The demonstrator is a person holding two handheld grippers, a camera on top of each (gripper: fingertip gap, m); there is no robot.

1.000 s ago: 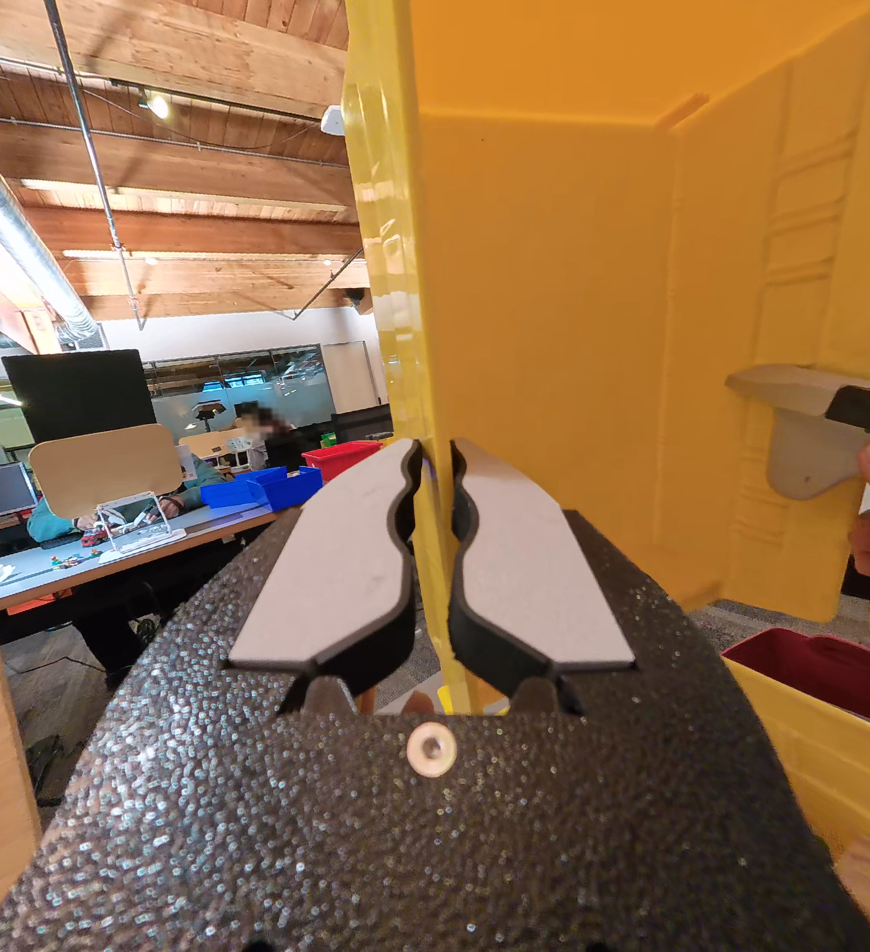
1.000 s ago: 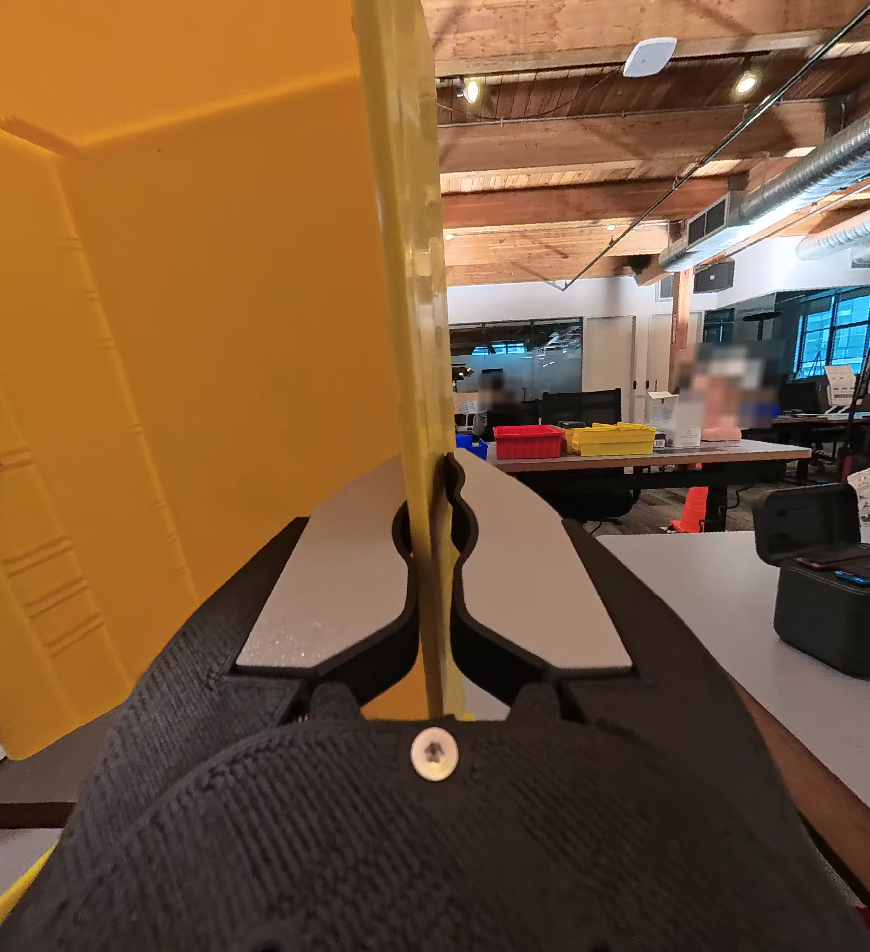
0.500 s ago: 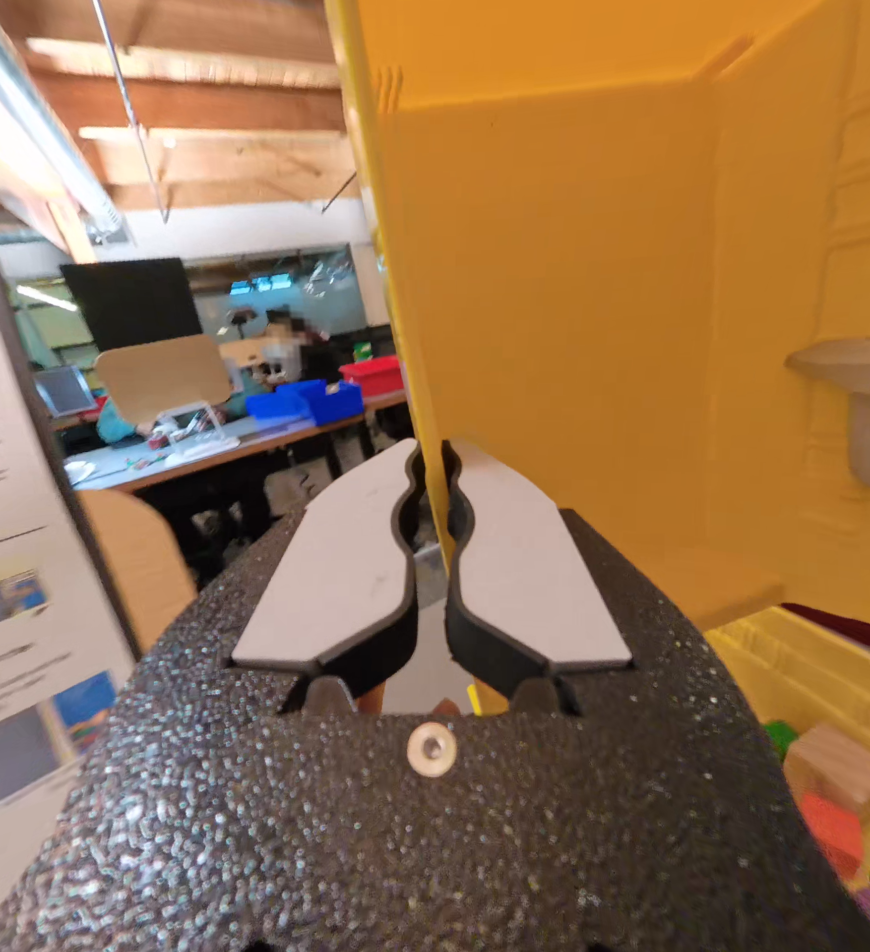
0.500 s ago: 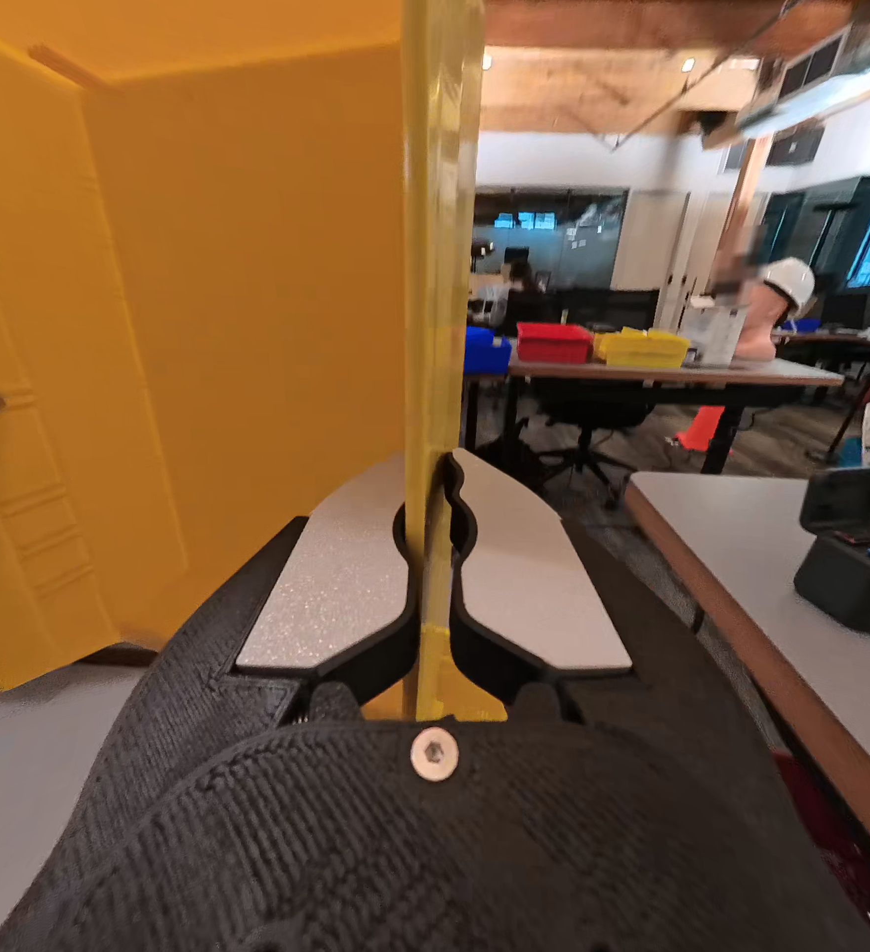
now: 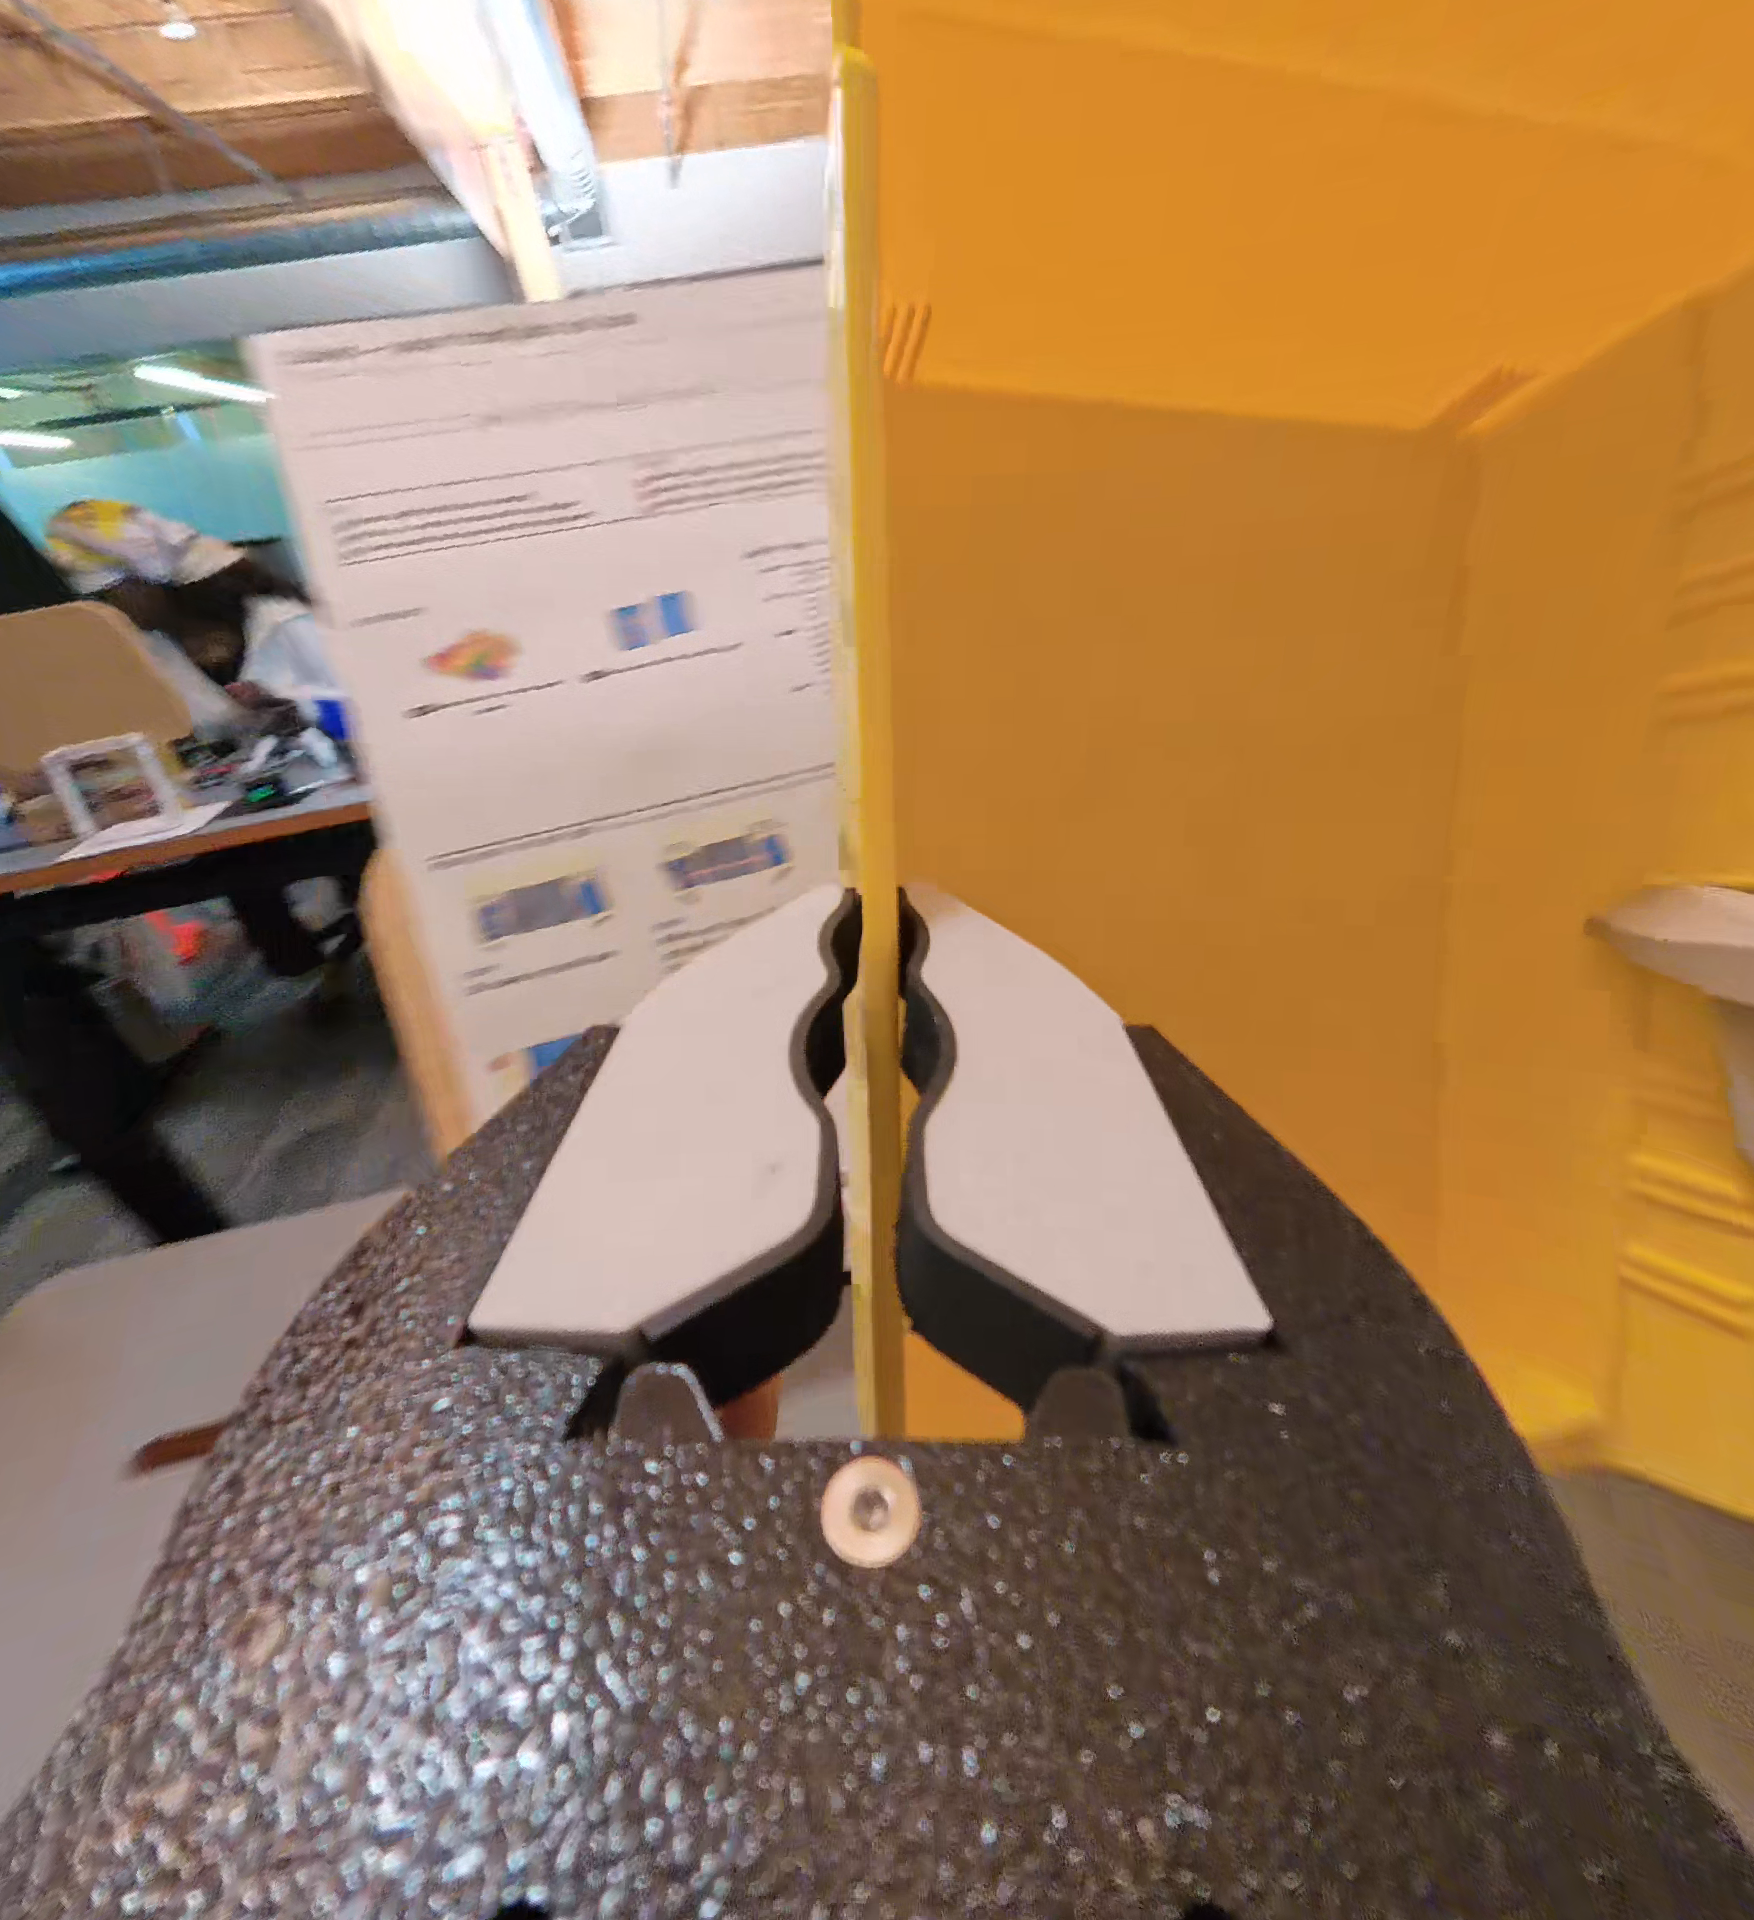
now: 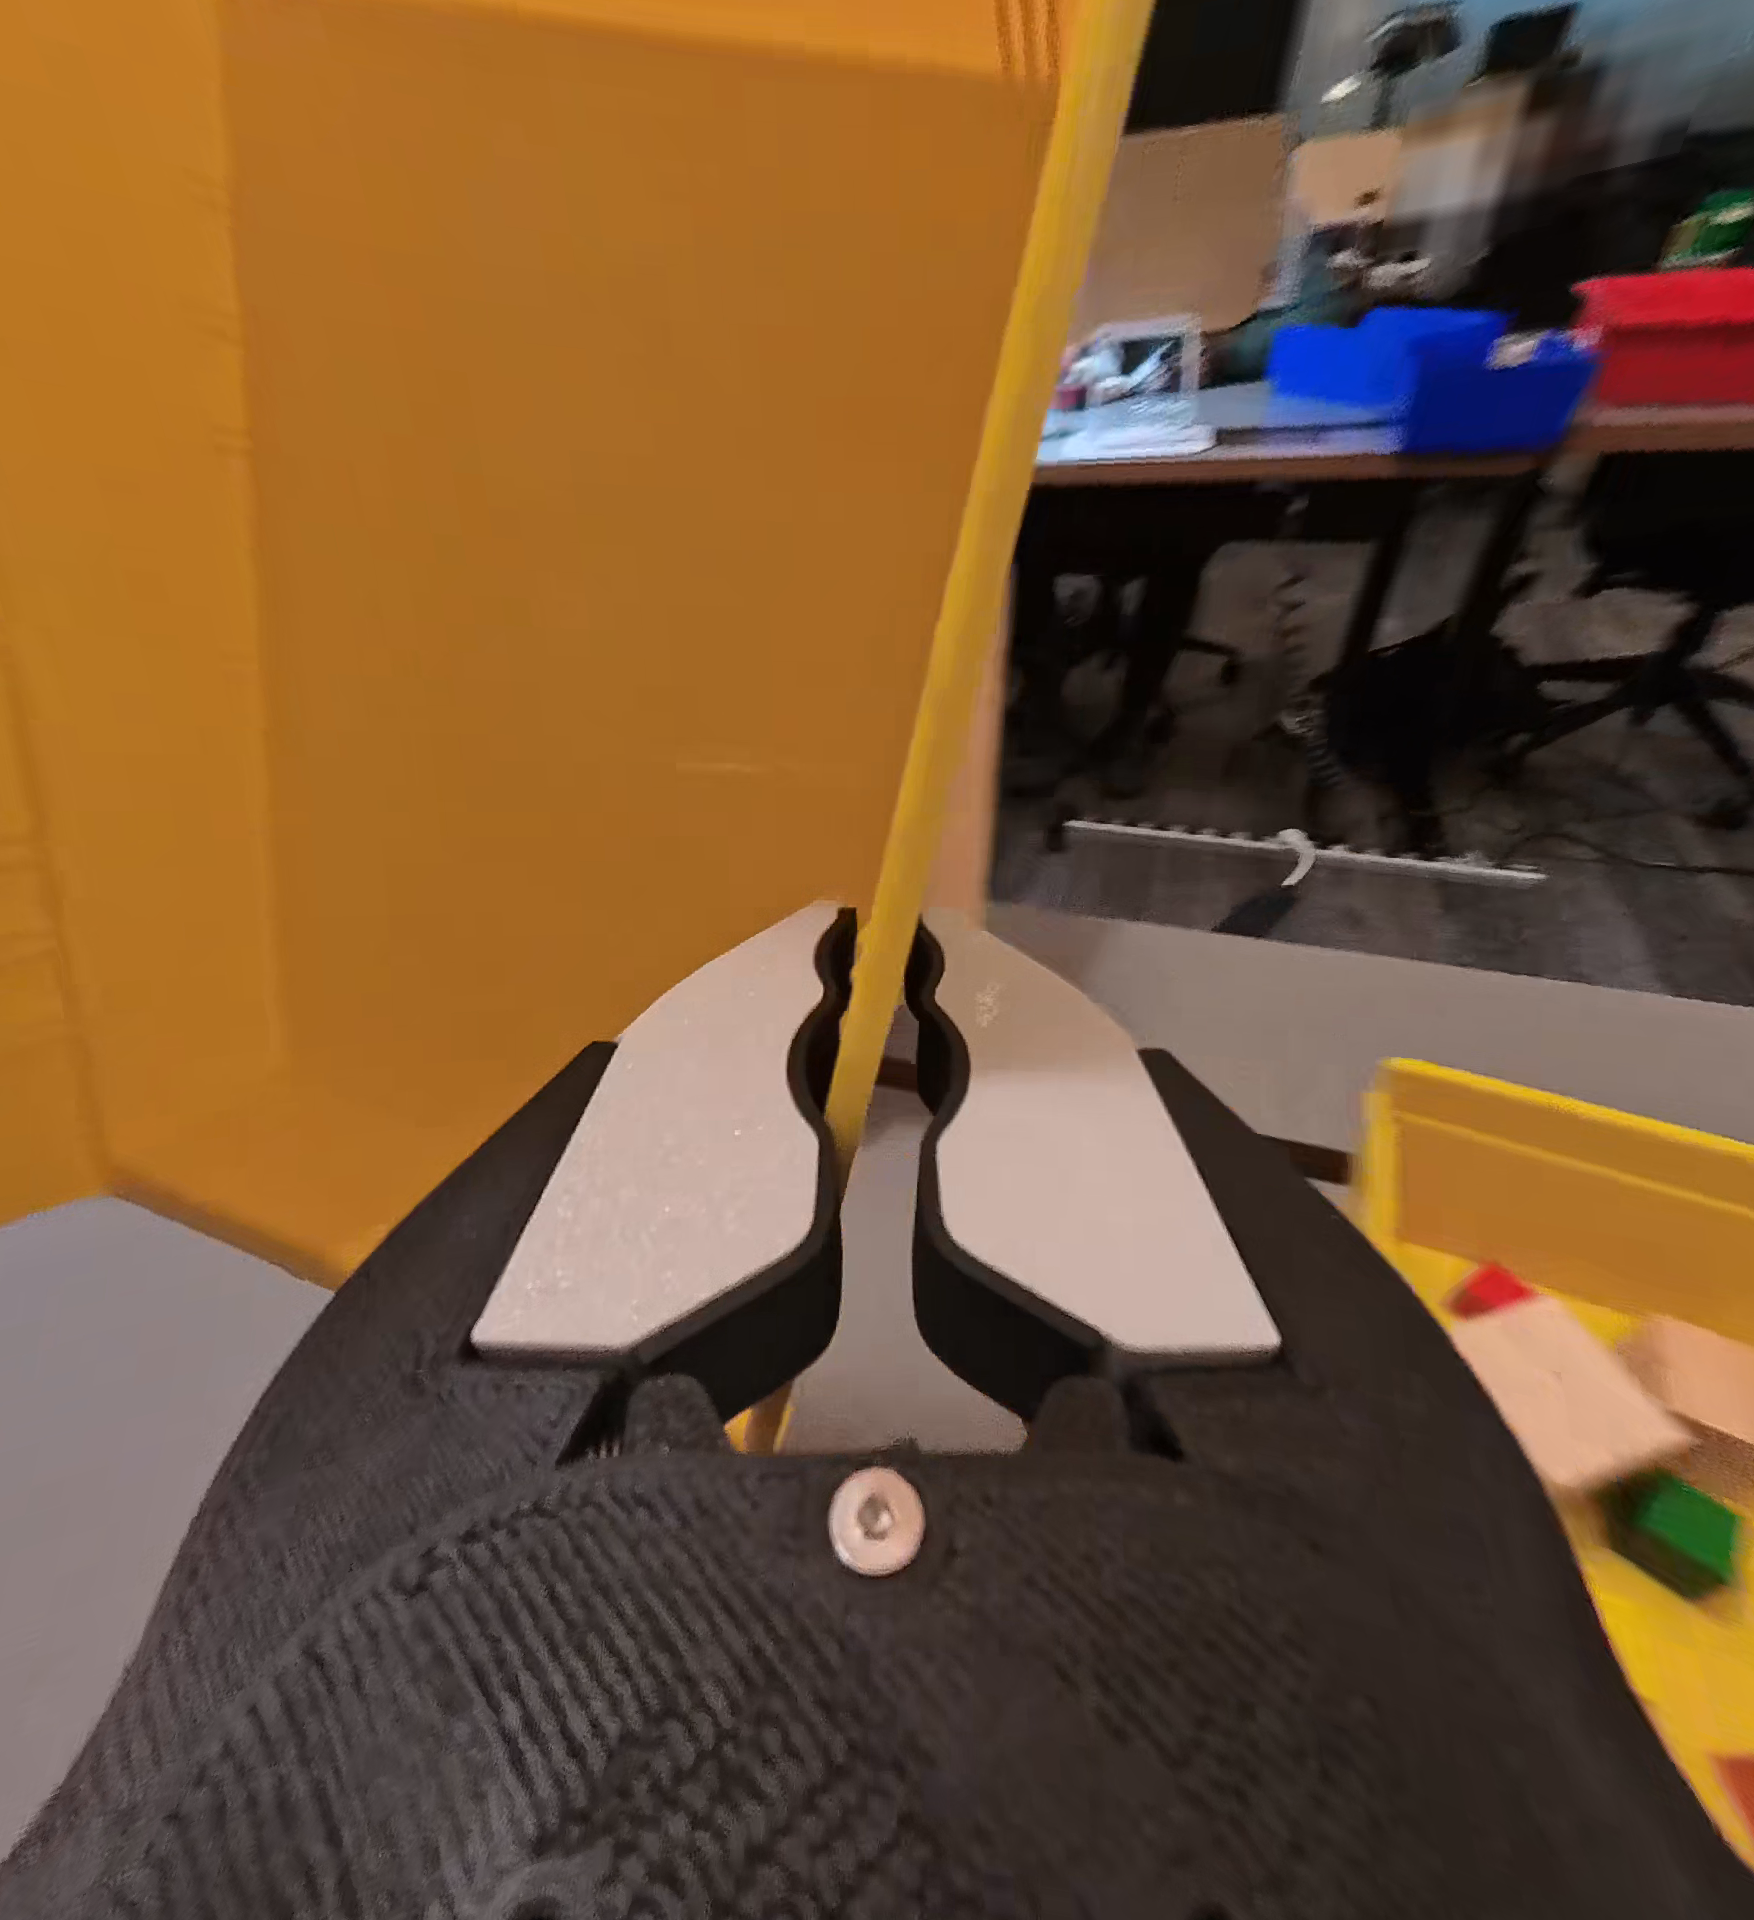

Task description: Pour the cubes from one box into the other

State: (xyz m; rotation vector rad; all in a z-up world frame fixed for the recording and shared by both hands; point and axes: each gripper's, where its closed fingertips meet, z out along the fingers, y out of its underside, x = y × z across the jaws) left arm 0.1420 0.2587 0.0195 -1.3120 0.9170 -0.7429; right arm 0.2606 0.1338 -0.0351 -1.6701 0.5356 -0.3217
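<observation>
- Since half a second ago both views have swung downward: the wooden ceiling beams have left the right wrist view, and grey tabletop (image 6: 73,1455) now shows beneath the lifted box.
- Clamped on one thin side wall of the empty yellow plastic box (image 5: 1216,727), the left gripper (image 5: 875,914) has its jaws closed down to the thickness of that wall, one grey pad on each face.
- On the opposite wall of the same yellow box (image 6: 540,520), the right gripper (image 6: 878,925) has its jaws pinched in the same way; the yellow edge runs up between the pads, leaning slightly right.
- Seen from the left wrist view, a pale grey finger of the other gripper (image 5: 1746,987) presses the far inner wall of the box.
- Lower right in the right wrist view sits a second yellow plastic box (image 6: 1600,1195) on the tabletop, just beside the gripper, holding the wooden cubes (image 6: 1569,1392): plain wood ones, a green cube (image 6: 1678,1532), a red one near the wall and an orange piece at the frame edge, all blurred.
- Behind the left gripper stands a white printed poster board (image 5: 582,623) with text blocks and small coloured figures; its writing is too blurred to read.
- Farther off, blue plastic bins (image 6: 1424,374) and a red plastic bin (image 6: 1714,332) sit on a distant desk.
- No brand mark is legible; a faint embossed mark on the right gripper's pad cannot be made out.
</observation>
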